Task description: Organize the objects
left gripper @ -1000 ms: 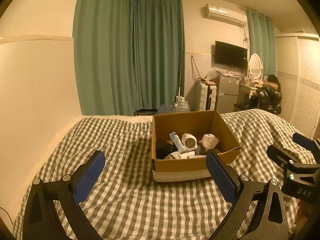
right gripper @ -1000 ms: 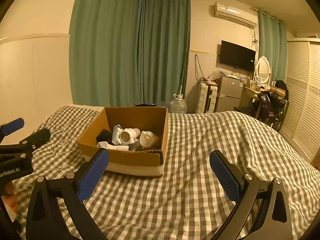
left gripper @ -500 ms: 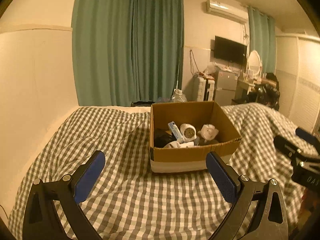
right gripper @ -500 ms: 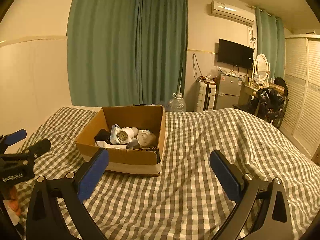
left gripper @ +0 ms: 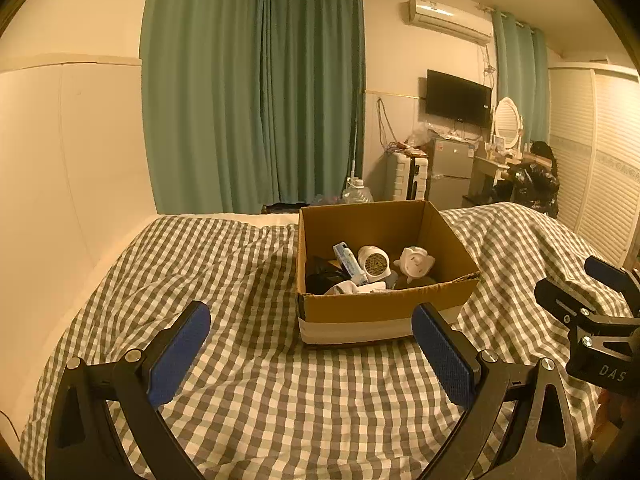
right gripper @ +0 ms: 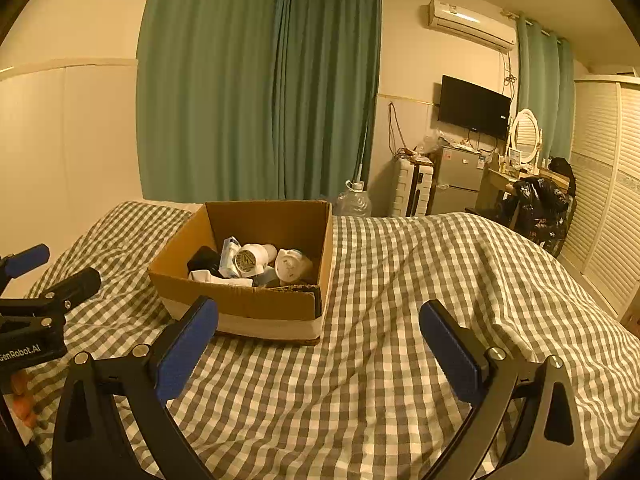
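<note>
Nearer now, open cardboard box holds jumbled small items.

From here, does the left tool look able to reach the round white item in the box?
Probably yes: the left tool is open and empty, the cardboard box has no lid, and the round white item lies uncovered on top.

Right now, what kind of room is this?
Most likely a bedroom: a bed with a checked cover, a vanity mirror by a louvred wardrobe, and a wall TV.

box: 1 | grippers: 2 | television: 1 | mirror: 1
</note>
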A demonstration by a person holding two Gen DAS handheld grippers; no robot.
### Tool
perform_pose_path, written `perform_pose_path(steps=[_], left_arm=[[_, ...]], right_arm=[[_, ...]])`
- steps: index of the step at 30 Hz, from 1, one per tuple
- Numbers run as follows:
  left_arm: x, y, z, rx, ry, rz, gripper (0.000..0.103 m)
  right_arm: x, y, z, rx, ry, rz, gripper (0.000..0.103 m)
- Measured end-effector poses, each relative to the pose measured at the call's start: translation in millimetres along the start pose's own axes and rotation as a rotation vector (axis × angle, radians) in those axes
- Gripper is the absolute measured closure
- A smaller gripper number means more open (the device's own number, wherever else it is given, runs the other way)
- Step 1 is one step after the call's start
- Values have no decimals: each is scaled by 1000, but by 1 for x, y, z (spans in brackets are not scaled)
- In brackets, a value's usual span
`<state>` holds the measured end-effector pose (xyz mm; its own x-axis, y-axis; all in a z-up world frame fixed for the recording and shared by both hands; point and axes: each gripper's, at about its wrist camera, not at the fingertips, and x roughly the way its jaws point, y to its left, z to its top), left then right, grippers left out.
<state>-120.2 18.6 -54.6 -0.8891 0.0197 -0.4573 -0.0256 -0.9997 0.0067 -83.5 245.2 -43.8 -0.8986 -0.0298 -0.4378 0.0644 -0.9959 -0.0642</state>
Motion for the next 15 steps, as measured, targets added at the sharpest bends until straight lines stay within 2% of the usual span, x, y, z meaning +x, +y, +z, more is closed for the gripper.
perform_pose_path(steps=[6, 15], left_arm=[[2, 2, -1, -20, 13, -21, 0], [-3, -4, -1, 3, -9, -1, 0]], right_arm=[[0, 1, 0, 1, 1, 2, 2], [0, 2, -1, 1, 1, 4, 2]])
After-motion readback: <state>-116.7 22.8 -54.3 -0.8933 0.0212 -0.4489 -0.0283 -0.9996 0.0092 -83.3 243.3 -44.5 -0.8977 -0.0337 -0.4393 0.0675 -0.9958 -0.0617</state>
